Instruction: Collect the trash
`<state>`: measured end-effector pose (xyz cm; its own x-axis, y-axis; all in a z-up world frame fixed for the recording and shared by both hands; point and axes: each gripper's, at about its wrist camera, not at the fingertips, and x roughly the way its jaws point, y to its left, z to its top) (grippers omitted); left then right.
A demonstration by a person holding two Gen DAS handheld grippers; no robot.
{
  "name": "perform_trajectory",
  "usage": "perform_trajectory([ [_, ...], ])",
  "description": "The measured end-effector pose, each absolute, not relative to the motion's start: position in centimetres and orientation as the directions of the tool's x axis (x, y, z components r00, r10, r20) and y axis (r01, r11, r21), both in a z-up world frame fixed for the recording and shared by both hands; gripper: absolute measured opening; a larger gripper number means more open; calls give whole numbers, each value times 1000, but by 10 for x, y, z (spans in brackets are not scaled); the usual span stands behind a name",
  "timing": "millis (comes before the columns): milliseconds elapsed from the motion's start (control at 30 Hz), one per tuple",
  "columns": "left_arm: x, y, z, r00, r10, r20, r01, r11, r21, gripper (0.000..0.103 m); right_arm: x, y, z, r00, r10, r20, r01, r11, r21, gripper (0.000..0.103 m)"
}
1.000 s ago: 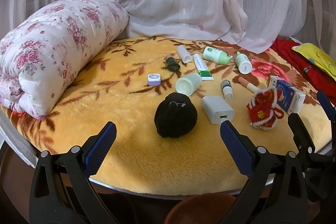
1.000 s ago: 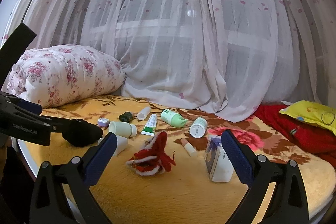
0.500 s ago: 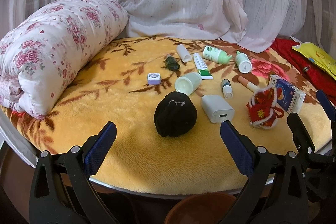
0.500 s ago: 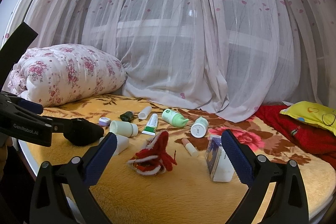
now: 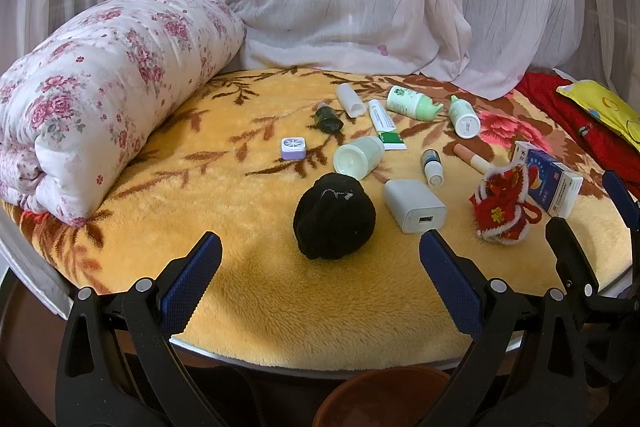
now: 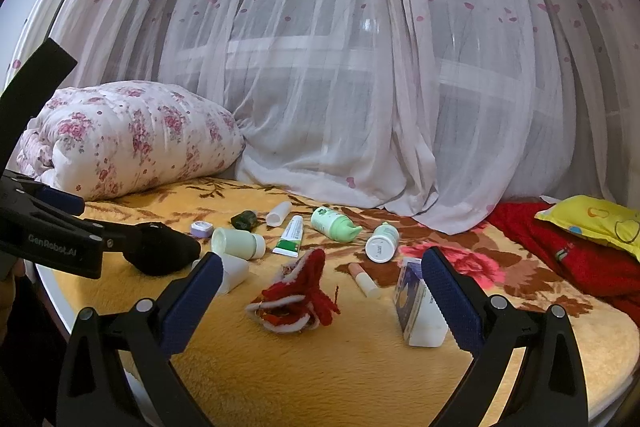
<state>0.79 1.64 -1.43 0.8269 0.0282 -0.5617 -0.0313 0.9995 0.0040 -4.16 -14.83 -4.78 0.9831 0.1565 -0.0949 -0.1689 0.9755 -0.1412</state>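
Small items lie scattered on a yellow floral blanket (image 5: 248, 291): a black balled sock (image 5: 334, 222), a white charger block (image 5: 414, 205), a red knitted piece (image 5: 504, 211), a blue and white carton (image 5: 550, 178), a pale green jar (image 5: 358, 157), a toothpaste tube (image 5: 385, 124) and several small bottles. My left gripper (image 5: 320, 277) hangs open at the near edge, just short of the sock. In the right wrist view my right gripper (image 6: 320, 297) is open above the red knitted piece (image 6: 298, 297), the carton (image 6: 416, 307) by its right finger.
A rolled floral quilt (image 5: 100, 91) fills the left side. Sheer pink curtains (image 6: 340, 67) close off the back. A red cloth (image 6: 568, 259) and yellow pillow (image 6: 592, 223) lie at the right. A brown basin rim (image 5: 384, 397) sits below the bed's near edge.
Both views have tilted up slightly; the items sit a little lower in frame. Nothing has been touched, and both grippers stay open.
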Motion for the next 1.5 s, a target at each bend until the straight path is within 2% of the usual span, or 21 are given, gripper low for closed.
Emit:
perform_trajectory([
  [1033,9,15,-13,825,29,-565,-32,999,4,97,-43,-137,-54,980,163,-109,-179,971,-157,98],
  [1300,6,17,-19,824,22,-566,-29,1000,-4,97,-24,-136,-53,969,189,-161,-208,972,-112,98],
  [1500,6,28,-21,824,23,-566,-43,999,-22,97,-6,-127,-55,959,187,-212,-218,967,-134,98],
])
